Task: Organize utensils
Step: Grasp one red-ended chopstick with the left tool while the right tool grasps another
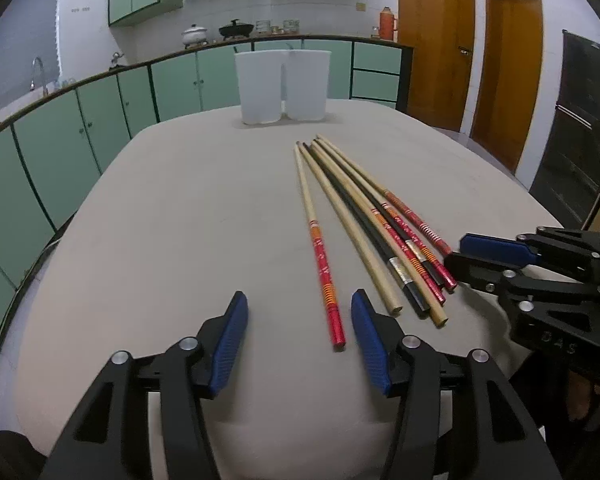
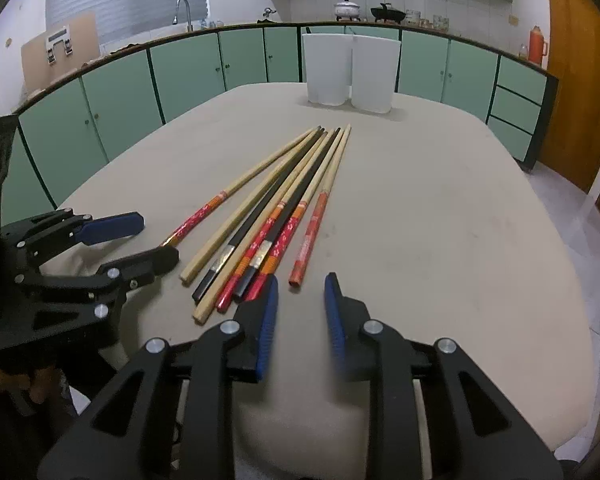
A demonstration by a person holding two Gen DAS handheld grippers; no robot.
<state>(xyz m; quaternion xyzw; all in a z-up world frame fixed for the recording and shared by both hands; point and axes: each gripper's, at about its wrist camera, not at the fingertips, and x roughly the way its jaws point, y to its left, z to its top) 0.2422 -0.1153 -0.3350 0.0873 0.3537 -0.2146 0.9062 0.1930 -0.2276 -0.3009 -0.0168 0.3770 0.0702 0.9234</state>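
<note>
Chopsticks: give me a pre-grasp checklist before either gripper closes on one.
1. Left gripper jaws apart: ok.
2. Right gripper jaws apart: ok.
3. Red-handled chopstick end between the left jaws: ok.
4. Chopsticks separated for a single pick: not ok, most lie touching in a fan.
5. White containers upright at the table's far end: ok.
6. Containers empty inside: cannot tell.

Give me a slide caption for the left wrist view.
Open left gripper beside fanned chopsticks; two white cups stand beyond.
</note>
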